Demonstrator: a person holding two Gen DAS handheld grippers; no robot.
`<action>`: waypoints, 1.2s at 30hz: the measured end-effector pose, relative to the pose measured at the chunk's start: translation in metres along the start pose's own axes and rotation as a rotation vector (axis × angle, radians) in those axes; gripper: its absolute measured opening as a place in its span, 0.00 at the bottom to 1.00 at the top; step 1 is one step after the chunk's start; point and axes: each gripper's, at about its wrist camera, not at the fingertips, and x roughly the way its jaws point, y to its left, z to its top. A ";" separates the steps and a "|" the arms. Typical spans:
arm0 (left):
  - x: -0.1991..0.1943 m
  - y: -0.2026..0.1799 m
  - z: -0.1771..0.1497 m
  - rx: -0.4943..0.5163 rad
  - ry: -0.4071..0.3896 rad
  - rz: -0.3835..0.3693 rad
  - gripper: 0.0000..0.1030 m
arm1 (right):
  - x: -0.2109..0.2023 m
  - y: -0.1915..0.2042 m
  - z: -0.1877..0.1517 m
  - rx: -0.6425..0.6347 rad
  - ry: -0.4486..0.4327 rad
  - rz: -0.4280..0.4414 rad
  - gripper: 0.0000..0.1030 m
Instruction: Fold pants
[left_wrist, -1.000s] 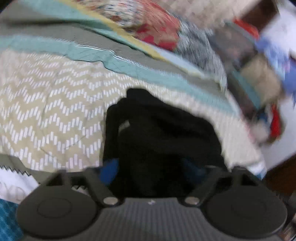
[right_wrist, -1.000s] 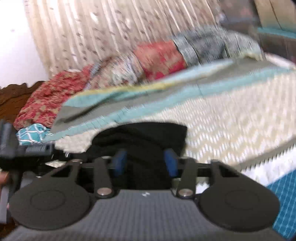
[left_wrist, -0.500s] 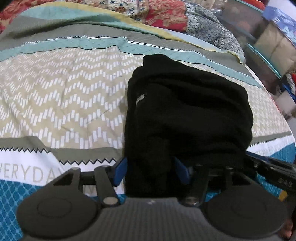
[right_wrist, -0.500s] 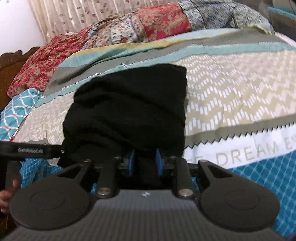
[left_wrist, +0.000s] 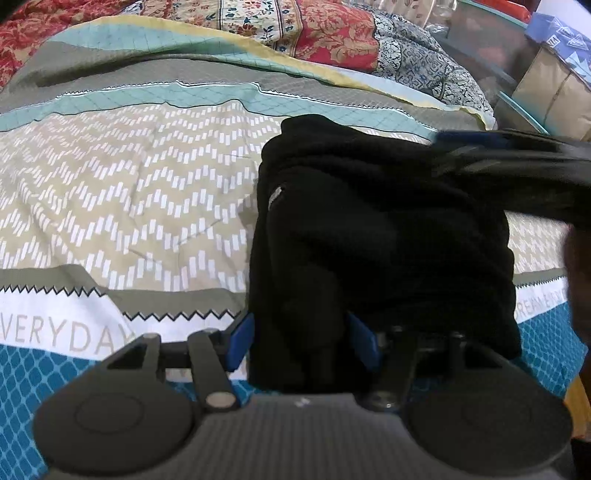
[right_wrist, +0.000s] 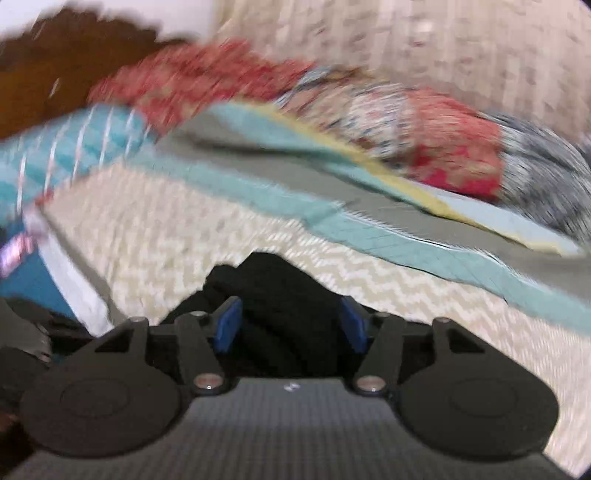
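**Black pants bundled on the bed**

The patterned bedspread (left_wrist: 129, 192) carries the folded black pants (left_wrist: 369, 229). The left gripper (left_wrist: 301, 341) straddles their near edge, jaws parted. The right gripper (right_wrist: 290, 325), blurred, hangs above them with its 2 jaws wide.

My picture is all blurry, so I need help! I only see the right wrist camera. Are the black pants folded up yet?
Observer: Yes. The left wrist camera shows the black pants as a thick folded bundle lying on the bedspread.
Operator: Where's the other gripper?
Observer: The left gripper has a blue finger on each side of the bundle's near edge. I cannot tell whether it is squeezing.
Operator: And where's mine?
Observer: Your right gripper is at the bundle's far right corner, blurred.
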 end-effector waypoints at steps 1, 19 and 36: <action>0.000 0.000 0.000 0.001 0.000 0.001 0.55 | 0.014 0.003 0.002 -0.043 0.048 -0.007 0.26; 0.004 0.008 0.000 -0.028 -0.003 -0.049 0.55 | 0.045 0.014 0.047 -0.083 0.054 0.090 0.64; 0.003 0.015 0.001 -0.044 0.017 -0.074 0.65 | 0.110 -0.071 0.034 0.490 0.102 0.047 0.54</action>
